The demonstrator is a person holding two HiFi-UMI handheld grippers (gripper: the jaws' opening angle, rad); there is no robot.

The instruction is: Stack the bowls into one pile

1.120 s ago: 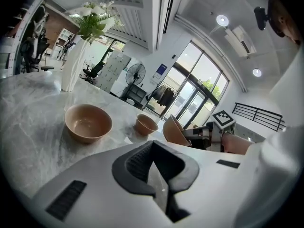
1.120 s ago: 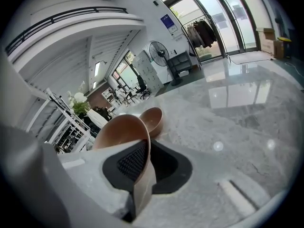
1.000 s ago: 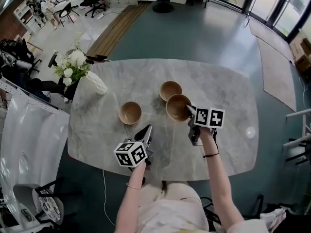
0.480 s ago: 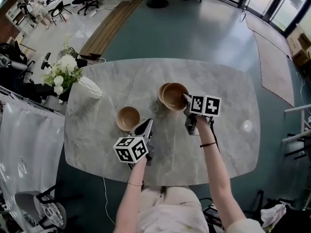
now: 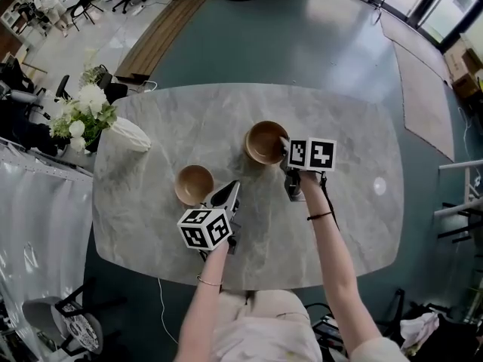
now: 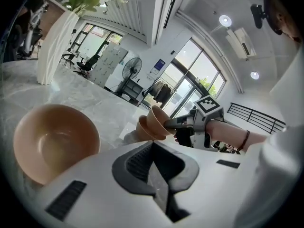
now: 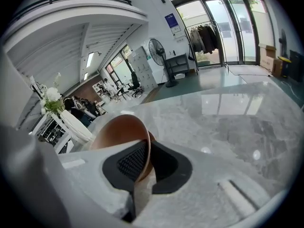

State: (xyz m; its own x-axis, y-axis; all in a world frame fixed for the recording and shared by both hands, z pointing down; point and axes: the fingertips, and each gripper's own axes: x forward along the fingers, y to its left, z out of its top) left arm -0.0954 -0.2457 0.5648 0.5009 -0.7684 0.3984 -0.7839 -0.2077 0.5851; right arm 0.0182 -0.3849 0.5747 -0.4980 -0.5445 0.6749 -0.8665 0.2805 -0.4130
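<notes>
R claw (image 7: 142,161) is clamping the held bowl (image 5: 266,142) by its rim mid tabletop (image 5: 355,225), tilting it just over the 2nd bowl (image 6: 144,130); L claw (image 6: 153,148) is sitting shut & empty beside the 3rd bowl (image 5: 194,184). Bowls are looking light, stiff, prob smooth, so gripping at the rim w/ the wall between pads seems best

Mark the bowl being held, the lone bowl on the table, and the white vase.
Held bowl (image 5: 266,143): head view, on its inner floor.
Lone bowl (image 5: 194,185): head view, on its inner floor.
White vase (image 5: 130,134): head view, on the middle of its body.
</notes>
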